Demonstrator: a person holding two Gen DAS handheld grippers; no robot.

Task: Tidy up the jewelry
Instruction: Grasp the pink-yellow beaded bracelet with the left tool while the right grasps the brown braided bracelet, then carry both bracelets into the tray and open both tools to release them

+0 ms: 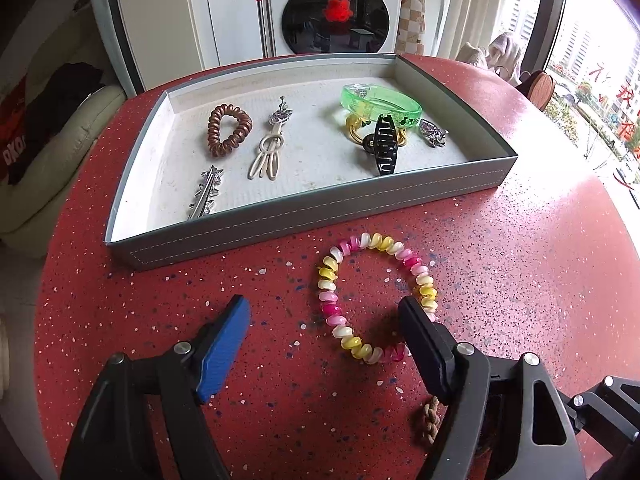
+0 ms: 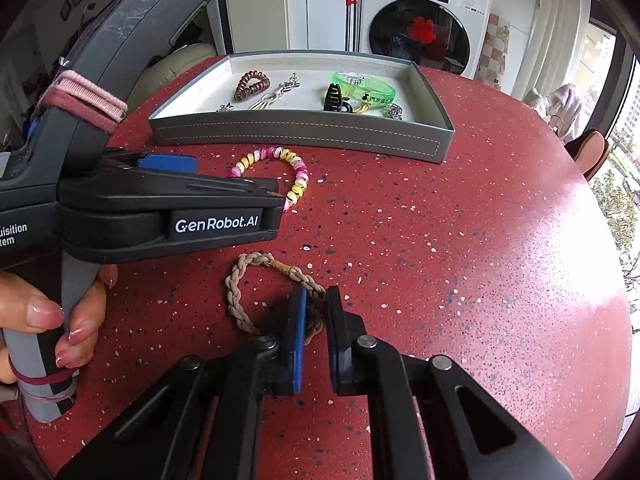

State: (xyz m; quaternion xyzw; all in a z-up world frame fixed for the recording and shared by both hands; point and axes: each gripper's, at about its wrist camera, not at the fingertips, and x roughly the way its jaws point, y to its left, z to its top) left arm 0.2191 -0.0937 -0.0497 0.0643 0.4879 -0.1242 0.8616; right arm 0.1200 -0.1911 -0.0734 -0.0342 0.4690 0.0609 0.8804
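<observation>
a: where does the grey stitched tray (image 1: pixel 304 208) sit?
b: at the back of the red speckled round table (image 1: pixel 520 280). in it, the brown spiral hair tie (image 1: pixel 229 130) lies left, the black claw clip (image 1: pixel 385 145) right, with the green translucent bangle (image 1: pixel 380 100) behind the clip.
a: and in front of the tray?
b: the pink-yellow-white spiral hair tie (image 1: pixel 376 296) lies on the table, near the tray's front wall. the beige braided rope hair tie (image 2: pixel 272 296) lies nearer still.
</observation>
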